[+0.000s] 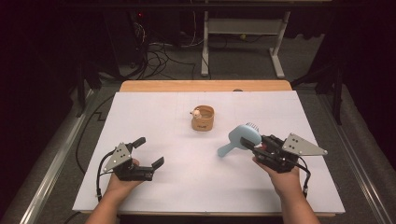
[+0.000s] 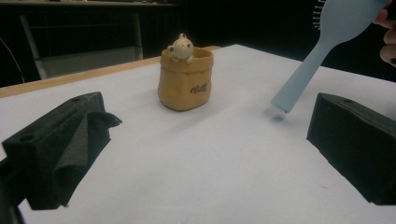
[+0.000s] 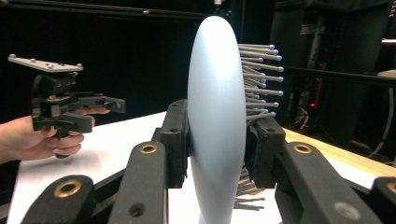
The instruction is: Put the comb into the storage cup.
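Note:
A light blue hairbrush [image 1: 243, 136] is clamped by its head in my right gripper [image 1: 254, 142], right of the table's middle. Its handle [image 2: 306, 70] slants down to the left, and the tip hangs just above the white table top [image 1: 140, 116]. In the right gripper view both pads press the brush head [image 3: 217, 116], with the bristles pointing right. A tan pot [image 1: 202, 118] with a small bear figure on its rim [image 2: 181, 46] stands upright at centre back. My left gripper [image 1: 149, 151] rests open at front left, nothing between its jaws, pointing toward the pot [image 2: 185, 79].
The white sheet covers a wooden table whose bare edge [image 1: 205, 86] shows at the back. Behind it are the white legs of a desk [image 1: 278, 51] and cables on the floor [image 1: 159, 56]. Open surface lies between the two grippers.

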### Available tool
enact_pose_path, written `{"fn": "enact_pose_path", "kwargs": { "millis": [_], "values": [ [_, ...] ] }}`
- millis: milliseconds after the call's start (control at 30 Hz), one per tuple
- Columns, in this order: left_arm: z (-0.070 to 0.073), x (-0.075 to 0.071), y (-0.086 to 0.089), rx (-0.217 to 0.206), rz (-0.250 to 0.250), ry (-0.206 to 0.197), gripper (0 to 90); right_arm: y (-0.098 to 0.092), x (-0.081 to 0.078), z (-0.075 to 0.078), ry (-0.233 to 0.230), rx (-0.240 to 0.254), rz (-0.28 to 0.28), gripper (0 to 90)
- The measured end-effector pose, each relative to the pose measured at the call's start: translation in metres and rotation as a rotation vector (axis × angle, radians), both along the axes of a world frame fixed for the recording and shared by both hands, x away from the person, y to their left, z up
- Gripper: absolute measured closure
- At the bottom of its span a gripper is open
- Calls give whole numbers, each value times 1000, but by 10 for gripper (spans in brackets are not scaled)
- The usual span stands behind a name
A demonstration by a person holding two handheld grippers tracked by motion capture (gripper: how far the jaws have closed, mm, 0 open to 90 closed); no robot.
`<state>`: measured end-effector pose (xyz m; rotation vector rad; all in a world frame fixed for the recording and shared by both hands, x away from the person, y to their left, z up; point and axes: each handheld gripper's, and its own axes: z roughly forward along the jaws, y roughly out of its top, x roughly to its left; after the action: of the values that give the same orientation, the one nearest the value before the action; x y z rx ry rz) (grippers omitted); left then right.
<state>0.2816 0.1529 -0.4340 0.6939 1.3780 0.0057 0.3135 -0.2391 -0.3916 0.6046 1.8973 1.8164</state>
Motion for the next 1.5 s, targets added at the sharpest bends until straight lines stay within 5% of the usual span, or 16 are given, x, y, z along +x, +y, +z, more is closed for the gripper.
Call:
{"fn": "enact_pose_path", "kwargs": {
  "millis": [867, 1500],
  "values": [
    [-2, 3, 3, -1, 30, 21, 5, -23, -2, 3, -38, -9, -144, 659],
    [-4, 2, 1, 11, 18, 16, 6, -19, 2, 9, -57, 5, -154, 658]
  ]
}}
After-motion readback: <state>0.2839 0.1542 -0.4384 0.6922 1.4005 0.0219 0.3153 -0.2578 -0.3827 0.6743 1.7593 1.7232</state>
